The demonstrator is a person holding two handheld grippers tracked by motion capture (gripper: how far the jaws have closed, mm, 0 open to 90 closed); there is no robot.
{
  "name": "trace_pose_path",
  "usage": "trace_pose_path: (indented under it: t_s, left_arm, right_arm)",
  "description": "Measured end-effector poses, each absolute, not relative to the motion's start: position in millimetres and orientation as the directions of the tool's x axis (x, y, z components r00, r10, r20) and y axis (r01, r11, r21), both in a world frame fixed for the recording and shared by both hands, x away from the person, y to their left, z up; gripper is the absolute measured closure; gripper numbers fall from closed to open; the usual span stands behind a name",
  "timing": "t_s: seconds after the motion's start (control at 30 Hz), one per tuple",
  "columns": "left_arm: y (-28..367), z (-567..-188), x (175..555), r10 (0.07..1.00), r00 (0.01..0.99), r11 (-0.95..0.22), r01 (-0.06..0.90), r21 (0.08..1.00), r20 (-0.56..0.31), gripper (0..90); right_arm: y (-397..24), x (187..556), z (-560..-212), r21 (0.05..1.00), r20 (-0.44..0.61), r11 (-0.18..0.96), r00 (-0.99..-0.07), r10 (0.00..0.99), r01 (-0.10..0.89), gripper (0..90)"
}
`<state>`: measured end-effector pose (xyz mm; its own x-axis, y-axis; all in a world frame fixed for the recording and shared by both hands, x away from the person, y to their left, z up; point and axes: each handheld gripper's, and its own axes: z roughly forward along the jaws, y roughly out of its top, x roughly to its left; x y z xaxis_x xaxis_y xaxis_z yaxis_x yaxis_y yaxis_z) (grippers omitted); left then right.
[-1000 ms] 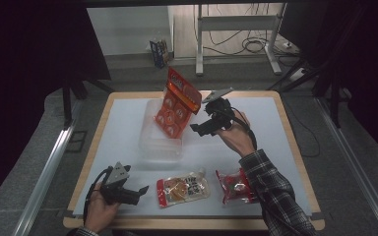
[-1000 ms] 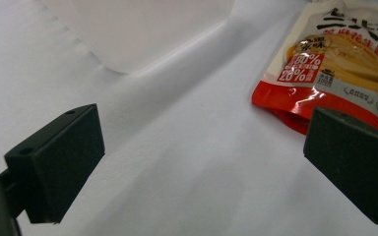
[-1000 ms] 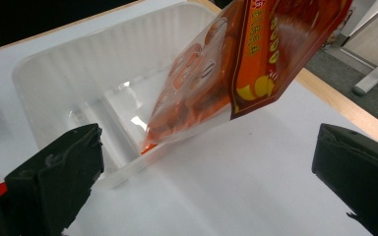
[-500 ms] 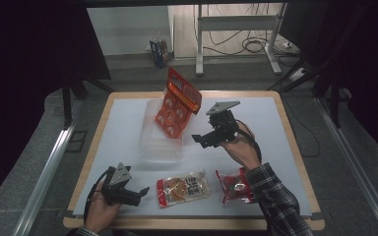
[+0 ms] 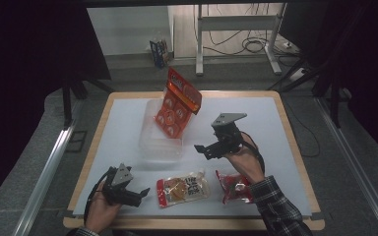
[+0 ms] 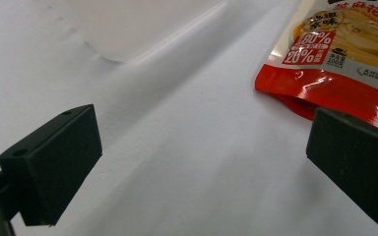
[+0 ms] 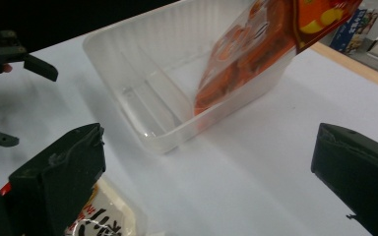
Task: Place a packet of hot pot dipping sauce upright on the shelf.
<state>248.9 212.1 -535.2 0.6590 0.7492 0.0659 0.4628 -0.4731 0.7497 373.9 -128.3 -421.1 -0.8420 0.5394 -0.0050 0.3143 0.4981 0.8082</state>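
A clear plastic container (image 5: 160,140) sits mid-table, with an orange snack packet (image 5: 178,103) standing tilted in its far end. My right gripper (image 5: 204,151) hangs open to the right of the container and holds nothing. In the right gripper view its jaws (image 7: 209,152) frame the container (image 7: 167,98) and the orange packet (image 7: 248,54). My left gripper (image 5: 141,196) rests open near the front edge, beside a yellow-and-red packet (image 5: 183,188). In the left gripper view that packet (image 6: 334,64) lies just beyond the right jaw, and nothing is between the fingers of the gripper (image 6: 202,142).
A red packet (image 5: 234,187) lies by the right hand at the table's front. The white table top (image 5: 256,118) has a wooden rim. Table legs and cables are on the floor beyond the far edge. The left gripper (image 7: 10,54) shows far off in the right gripper view.
My right gripper has drawn back from beside the orange packet toward the near side of the table. The packet stays leaning in the container. The left gripper has not moved.
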Motion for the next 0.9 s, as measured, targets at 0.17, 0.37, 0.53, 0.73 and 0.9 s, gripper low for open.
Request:
trace_pose_path:
  t_s: [0.17, 0.37, 0.53, 0.73, 0.9]
  left_arm:
    - [212.2, -535.3, 249.1, 0.748, 0.661, -0.476, 0.462, 0.749, 0.067, 0.4]
    - [211.9, -535.2, 248.7, 0.746, 0.662, -0.478, 0.459, 0.749, 0.071, 0.4]
    - [212.1, -535.1, 248.4, 0.748, 0.659, -0.477, 0.454, 0.752, 0.076, 0.2]
    - [212.6, -534.2, 248.1, 0.751, 0.658, -0.461, 0.457, 0.761, 0.060, 0.2]
    - [211.3, -532.3, 247.4, 0.750, 0.660, -0.452, 0.465, 0.762, 0.042, 0.7]
  right_arm:
    - [-130.7, 365.8, -429.6, 0.800, 0.010, 0.503, -0.846, 0.533, 0.326, 0.0]
    - [-137.8, 353.7, -440.4, 0.787, -0.015, 0.526, -0.843, 0.538, 0.321, 0.0]
    - [-144.2, 348.2, -448.0, 0.786, -0.017, 0.528, -0.842, 0.538, 0.322, 0.0]
    - [-153.0, 345.7, -455.0, 0.783, -0.009, 0.521, -0.831, 0.556, 0.340, 0.0]
    - [-162.8, 338.6, -454.8, 0.785, -0.017, 0.516, -0.821, 0.570, 0.342, 0.0]
